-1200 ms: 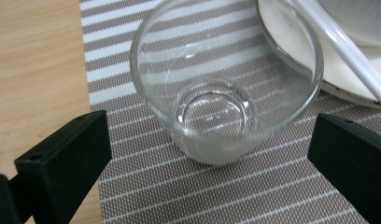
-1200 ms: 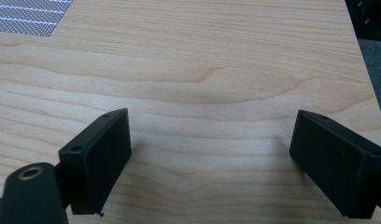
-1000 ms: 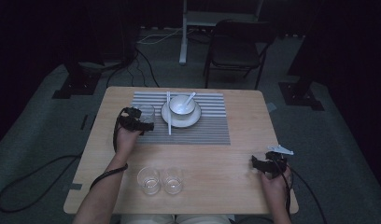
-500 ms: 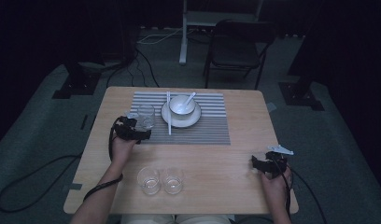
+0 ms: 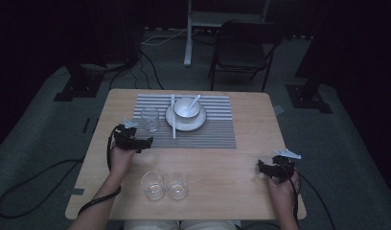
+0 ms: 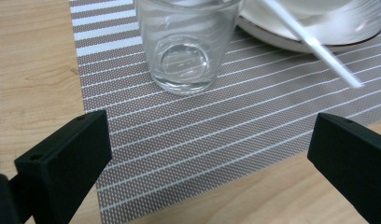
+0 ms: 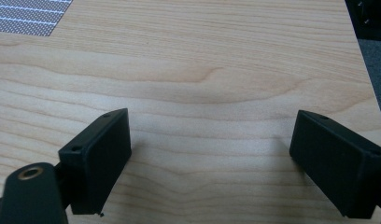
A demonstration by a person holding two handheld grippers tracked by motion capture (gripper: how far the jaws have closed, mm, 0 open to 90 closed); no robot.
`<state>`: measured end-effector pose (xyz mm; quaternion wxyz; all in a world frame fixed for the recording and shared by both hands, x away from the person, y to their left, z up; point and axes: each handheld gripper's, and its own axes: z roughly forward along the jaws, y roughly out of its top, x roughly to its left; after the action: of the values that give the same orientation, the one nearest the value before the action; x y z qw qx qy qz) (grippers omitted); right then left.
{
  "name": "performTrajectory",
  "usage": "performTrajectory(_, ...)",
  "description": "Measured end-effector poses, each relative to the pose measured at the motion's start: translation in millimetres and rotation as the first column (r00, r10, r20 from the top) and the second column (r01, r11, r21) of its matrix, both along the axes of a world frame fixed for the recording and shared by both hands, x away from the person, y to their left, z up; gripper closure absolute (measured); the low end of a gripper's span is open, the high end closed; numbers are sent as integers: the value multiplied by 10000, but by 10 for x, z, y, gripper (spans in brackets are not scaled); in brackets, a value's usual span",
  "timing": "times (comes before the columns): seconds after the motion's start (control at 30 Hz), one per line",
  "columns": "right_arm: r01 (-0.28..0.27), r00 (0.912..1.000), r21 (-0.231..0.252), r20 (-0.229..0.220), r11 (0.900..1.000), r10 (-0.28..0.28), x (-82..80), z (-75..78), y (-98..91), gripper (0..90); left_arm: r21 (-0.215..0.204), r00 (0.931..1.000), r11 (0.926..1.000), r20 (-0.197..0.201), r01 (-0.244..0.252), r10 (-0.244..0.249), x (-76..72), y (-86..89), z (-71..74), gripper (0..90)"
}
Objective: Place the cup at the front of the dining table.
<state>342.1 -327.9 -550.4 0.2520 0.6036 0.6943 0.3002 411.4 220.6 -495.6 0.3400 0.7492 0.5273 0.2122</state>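
You're at a light wooden table (image 5: 241, 191) in a pretty dim room, grey carpet (image 5: 40, 158) underneath, black folding chair (image 5: 241, 52) at the far side.

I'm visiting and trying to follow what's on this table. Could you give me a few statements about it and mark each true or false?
1. The left gripper grips a glass. False: its jaws are open, and the glass on the placemat stands free ahead of them.
2. Two glasses stand near the table's front edge. True.
3. The bowl sits on a plate. True.
4. The right gripper holds a spoon. False: it is open over bare wood.
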Motion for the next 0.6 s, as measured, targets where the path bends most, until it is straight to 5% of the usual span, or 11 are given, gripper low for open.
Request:
performTrajectory(0.2, -5, 10000, -5, 2, 10000, 5, 0, 0, 0, 120, -30, 9989, 10000, 470, 69, -67, -154, 88, 22, 0)
performTrajectory(0.43, -2, 10000, -4, 2, 10000, 2, 0, 0, 0, 120, -961, 9983, 9954, 583, -2, 59, -348, 270, 39, 0)
performTrajectory(0.6, -4, 10000, -7, 2, 10000, 4, 0, 0, 0, 120, -830, 9975, 9964, 702, 151, -93, -489, 352, 34, 0)
